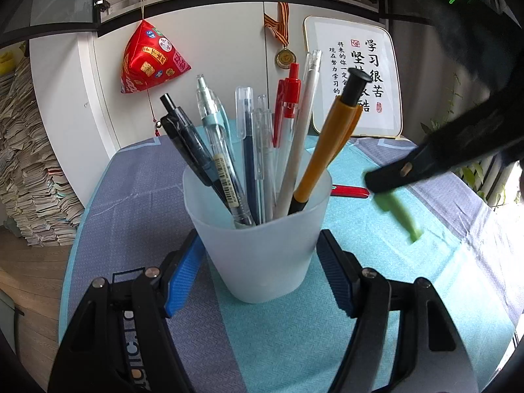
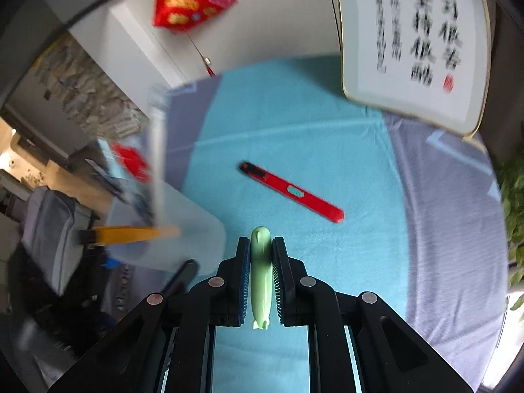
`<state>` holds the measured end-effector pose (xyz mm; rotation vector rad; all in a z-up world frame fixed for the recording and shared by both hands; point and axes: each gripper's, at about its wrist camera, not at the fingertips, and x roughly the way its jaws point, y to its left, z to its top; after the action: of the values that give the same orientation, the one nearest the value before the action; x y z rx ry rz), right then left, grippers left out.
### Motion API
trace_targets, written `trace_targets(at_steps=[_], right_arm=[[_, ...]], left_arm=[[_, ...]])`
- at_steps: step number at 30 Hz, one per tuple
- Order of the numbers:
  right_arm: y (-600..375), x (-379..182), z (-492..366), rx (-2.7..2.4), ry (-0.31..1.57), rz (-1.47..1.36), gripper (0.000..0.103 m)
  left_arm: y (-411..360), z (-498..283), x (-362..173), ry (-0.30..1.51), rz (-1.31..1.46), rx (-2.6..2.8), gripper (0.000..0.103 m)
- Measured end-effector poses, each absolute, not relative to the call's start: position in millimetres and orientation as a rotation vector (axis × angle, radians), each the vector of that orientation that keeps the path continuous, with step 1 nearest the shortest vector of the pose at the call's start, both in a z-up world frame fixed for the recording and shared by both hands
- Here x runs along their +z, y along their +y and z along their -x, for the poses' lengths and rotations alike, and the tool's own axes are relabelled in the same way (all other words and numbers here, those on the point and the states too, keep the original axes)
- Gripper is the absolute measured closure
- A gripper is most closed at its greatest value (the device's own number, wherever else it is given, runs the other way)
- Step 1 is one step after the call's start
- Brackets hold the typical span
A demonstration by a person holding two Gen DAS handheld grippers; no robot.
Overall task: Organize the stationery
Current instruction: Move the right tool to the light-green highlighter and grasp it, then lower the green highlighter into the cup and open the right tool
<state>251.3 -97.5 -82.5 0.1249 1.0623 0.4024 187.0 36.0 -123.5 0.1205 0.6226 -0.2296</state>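
Observation:
A frosted plastic cup (image 1: 258, 239) full of several pens stands upright on the cloth, and my left gripper (image 1: 258, 262) is shut on its lower body from both sides. An orange pen (image 1: 330, 150) leans at the cup's right rim. My right gripper (image 2: 261, 249) is shut on a pale green pen (image 2: 261, 278), which lies lengthwise between the pads with its rounded tip poking out in front. In the left wrist view that green pen (image 1: 399, 216) hangs blurred below the right gripper (image 1: 384, 185), above the cloth to the right of the cup. A red pen (image 2: 291, 191) lies flat on the turquoise cloth.
The table wears a turquoise and grey-purple cloth (image 2: 327, 131). A framed calligraphy board (image 1: 357, 78) leans at the back. A red pyramid ornament (image 1: 150, 59) and a medal (image 1: 285, 57) hang on the white cabinet. Paper stacks (image 1: 26, 163) rise at the left; a leafy plant (image 2: 514, 203) stands at the right.

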Motion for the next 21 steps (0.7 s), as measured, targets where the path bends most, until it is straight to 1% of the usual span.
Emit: trace_targets(at_steps=[7, 14, 21], right_arm=[[-93, -33, -223, 0.472, 0.925, -0.124, 0.089], [-61, 19, -212, 0.578, 0.768, -0.107, 0.089], [-33, 27, -219, 0.611, 0.742, -0.056, 0.089]], left_arm=[[36, -187, -124, 0.623, -0.121, -0.23, 0.034], [36, -187, -123, 0.623, -0.121, -0.23, 0.034], [36, -187, -124, 0.623, -0.121, -0.23, 0.033]])
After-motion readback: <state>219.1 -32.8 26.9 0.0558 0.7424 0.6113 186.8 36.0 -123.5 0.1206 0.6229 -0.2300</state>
